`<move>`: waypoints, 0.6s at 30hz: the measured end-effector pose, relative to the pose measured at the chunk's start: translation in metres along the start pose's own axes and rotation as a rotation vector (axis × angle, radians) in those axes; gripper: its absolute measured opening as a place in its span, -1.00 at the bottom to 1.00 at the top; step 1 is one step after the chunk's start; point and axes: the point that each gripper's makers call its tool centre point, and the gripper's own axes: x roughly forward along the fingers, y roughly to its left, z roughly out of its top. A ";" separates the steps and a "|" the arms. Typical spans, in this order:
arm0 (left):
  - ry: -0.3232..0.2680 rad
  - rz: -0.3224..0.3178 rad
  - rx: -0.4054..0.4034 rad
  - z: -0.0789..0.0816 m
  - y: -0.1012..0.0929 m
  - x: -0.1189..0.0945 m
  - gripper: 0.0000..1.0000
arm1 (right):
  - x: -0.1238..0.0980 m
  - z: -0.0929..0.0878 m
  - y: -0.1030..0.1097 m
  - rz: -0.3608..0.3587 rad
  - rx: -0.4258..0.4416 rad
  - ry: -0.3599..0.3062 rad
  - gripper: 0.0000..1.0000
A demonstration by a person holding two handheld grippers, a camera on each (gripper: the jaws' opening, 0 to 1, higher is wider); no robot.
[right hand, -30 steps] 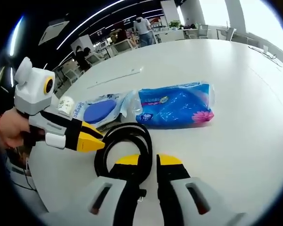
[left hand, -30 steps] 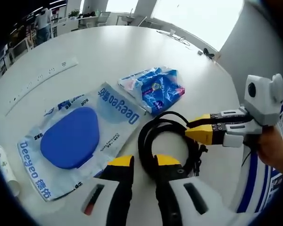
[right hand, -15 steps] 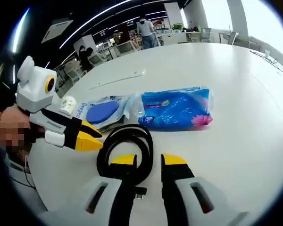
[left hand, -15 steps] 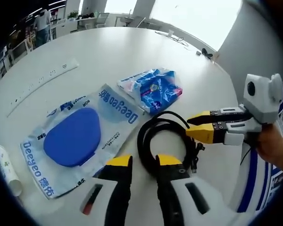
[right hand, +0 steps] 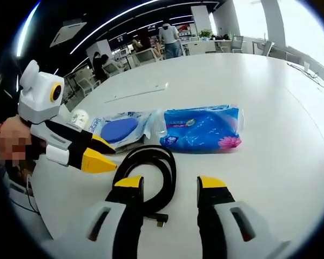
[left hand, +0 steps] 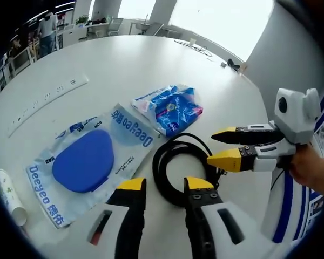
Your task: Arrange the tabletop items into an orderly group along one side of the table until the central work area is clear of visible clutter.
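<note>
A coiled black cable (left hand: 182, 168) lies low in the frame's centre on the white table (left hand: 119, 65), beside a blue mask packet (left hand: 89, 159) and a blue tissue pack (left hand: 170, 108). The left gripper (left hand: 164, 189) and right gripper (right hand: 170, 186) both stand open, holding nothing. Best to leave the coil tidy beside the packets. A second ago both jaws stood narrower around the coil.

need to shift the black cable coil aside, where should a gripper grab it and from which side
Take the black cable coil on the bundled strands of its near arc, coming down from above with the left gripper, one jaw inside the ring and one outside. It lies flat on the table, so a side approach likely finds little to pinch.
</note>
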 end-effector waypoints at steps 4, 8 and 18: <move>-0.004 -0.016 0.010 0.000 -0.004 -0.003 -0.35 | -0.003 0.005 0.004 0.014 -0.011 -0.008 -0.16; -0.006 -0.020 0.013 0.000 -0.004 -0.008 -0.28 | -0.006 0.012 0.007 0.019 -0.022 -0.017 -0.10; -0.040 -0.031 0.016 0.008 -0.005 -0.026 -0.07 | -0.011 0.023 0.015 0.041 -0.052 -0.027 0.10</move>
